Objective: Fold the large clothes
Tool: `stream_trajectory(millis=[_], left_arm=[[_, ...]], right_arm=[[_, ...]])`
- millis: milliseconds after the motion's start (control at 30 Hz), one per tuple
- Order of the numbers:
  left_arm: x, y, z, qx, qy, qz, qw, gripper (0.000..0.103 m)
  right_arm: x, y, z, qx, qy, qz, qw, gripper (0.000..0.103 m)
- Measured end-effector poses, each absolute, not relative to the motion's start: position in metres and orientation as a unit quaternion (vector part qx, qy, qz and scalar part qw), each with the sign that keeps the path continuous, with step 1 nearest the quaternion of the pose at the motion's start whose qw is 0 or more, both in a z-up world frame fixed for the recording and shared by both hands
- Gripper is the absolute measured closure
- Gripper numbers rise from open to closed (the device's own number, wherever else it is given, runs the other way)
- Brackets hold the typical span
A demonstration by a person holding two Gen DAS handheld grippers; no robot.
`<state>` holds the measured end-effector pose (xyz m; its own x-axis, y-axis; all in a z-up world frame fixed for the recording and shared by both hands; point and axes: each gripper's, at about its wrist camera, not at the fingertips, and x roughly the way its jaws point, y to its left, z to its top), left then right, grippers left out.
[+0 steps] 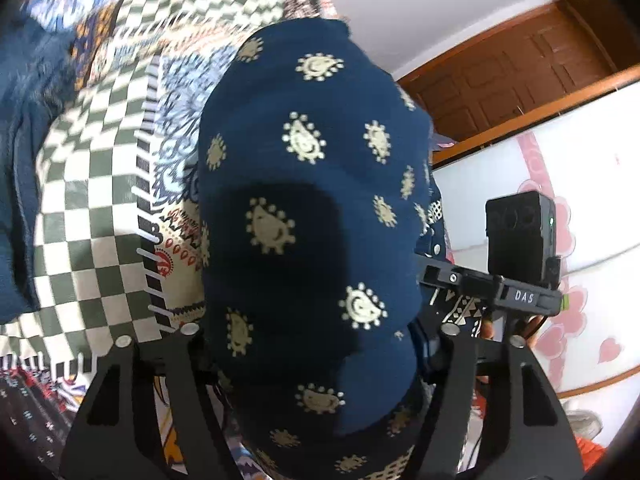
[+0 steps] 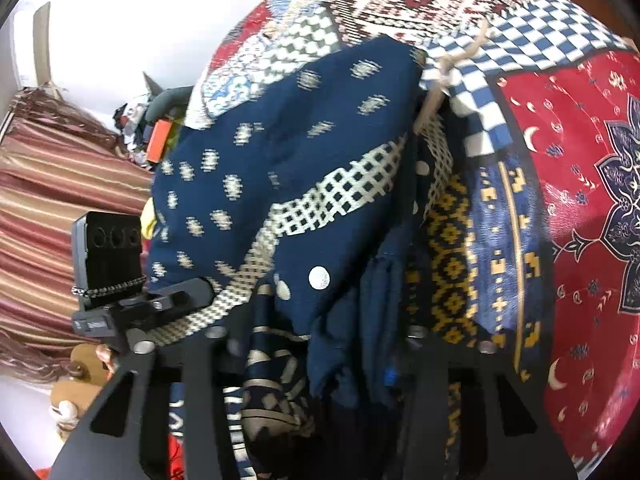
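Note:
A large navy garment with cream sun-like motifs [image 1: 320, 200] drapes over my left gripper [image 1: 316, 360] and fills the middle of the left wrist view. The cloth runs down between the black fingers [image 1: 160, 392], whose tips are hidden under it. In the right wrist view the same navy garment [image 2: 288, 152], with a cream lattice band and dots, bunches between the fingers of my right gripper [image 2: 320, 360]. The other gripper's black camera block [image 1: 520, 232] sits just right of the cloth, also seen in the right wrist view [image 2: 108, 252].
A patchwork bedspread lies beneath, checkered green and white [image 1: 88, 208] and red with moons [image 2: 580, 160]. A wooden door [image 1: 520, 68], a white panel with pink hearts [image 1: 560, 320] and a striped curtain [image 2: 48, 208] stand around the bed.

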<state>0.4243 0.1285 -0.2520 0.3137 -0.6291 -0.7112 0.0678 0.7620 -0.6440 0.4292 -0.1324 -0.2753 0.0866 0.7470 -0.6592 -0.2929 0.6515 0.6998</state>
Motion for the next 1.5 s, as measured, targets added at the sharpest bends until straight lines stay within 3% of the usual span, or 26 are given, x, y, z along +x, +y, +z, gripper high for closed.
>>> stream_trajectory(millis=[200,467,733,967,1167,1300,1400,1500], left_arm=[[0.396,0.134,-0.191,-0.223,0.492,-0.227,0.81,0.041],[0.359,0.208,-0.101,-0.231,0.409,-0.197,0.861,0.042],[0.345,0.293,-0.064,-0.229,0.373,-0.142,0.888,0.041],[0.371,0.36,-0.108,-0.251,0.402,-0.097,0.875,0.041],[0.416,0.417,-0.196,-0.317,0.462,-0.079,0.825,0.041],[0.431,0.427,-0.27,-0.346,0.513,-0.044,0.784,0.033],[0.423,0.425,-0.274,-0.344,0.48,-0.058,0.805,0.03],[0.413,0.414,-0.267,-0.32,0.482,-0.049,0.814,0.029]], right_arm=[[0.415,-0.107,-0.235,0.168,0.547,0.379,0.727,0.071],[0.398,-0.032,-0.143,0.116,0.475,0.428,0.76,0.071],[0.4,0.063,-0.108,0.092,0.435,0.469,0.763,0.071],[0.425,0.144,-0.147,0.088,0.461,0.47,0.748,0.071],[0.459,0.187,-0.209,0.075,0.52,0.434,0.732,0.071],[0.478,0.204,-0.261,0.035,0.569,0.392,0.722,0.07],[0.472,0.202,-0.272,-0.022,0.55,0.382,0.742,0.06],[0.458,0.19,-0.269,-0.062,0.52,0.383,0.761,0.043]])
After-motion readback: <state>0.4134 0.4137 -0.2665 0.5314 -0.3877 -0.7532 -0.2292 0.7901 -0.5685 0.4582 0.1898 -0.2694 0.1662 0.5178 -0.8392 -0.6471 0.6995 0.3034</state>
